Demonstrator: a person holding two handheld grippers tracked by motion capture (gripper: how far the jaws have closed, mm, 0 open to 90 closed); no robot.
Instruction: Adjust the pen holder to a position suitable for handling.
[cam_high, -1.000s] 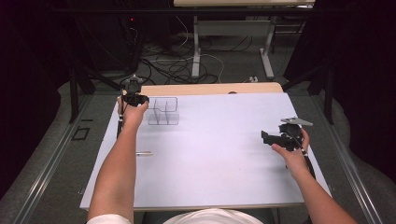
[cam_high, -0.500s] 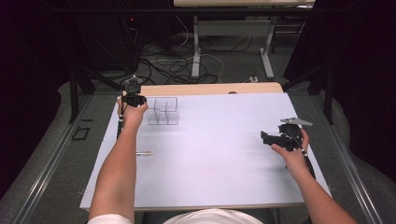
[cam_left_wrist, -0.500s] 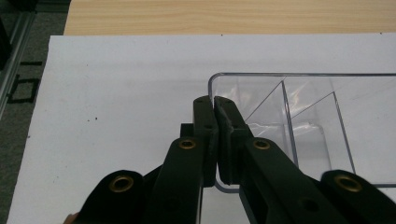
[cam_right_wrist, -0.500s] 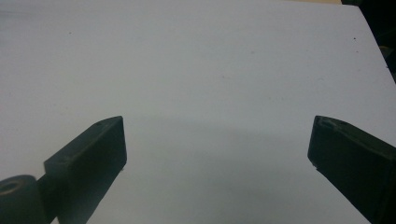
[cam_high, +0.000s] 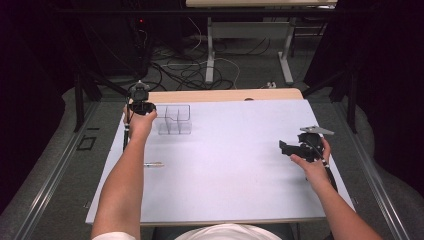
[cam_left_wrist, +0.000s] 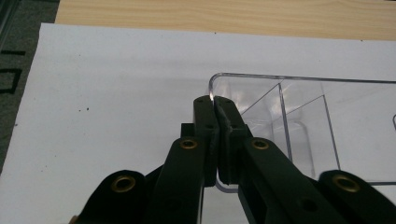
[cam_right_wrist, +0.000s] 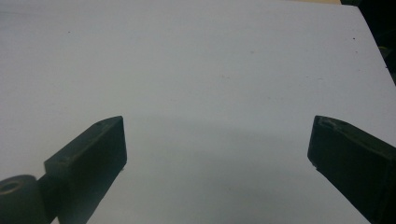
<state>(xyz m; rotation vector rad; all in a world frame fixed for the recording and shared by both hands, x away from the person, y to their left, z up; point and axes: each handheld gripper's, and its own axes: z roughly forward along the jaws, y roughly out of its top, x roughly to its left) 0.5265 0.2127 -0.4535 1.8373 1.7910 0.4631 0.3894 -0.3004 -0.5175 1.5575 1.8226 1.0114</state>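
Clamping noted: left gripper (cam_left_wrist: 215, 100) jaws closed on clear divided tray (cam_left_wrist: 303, 116) wall, wall pinched between fingertips. Right gripper (cam_right_wrist: 217, 140) jaws spread wide, nothing held.

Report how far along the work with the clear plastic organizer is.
Done: the left gripper has shut its fingers on the wall of the clear organizer, at a corner near the table's far left. In hand: that grip alone; the organizer sits on the table and its compartments look empty. Left: probably moving or filling it. A small pen-like item lies untouched, and the right gripper waits open over bare table.
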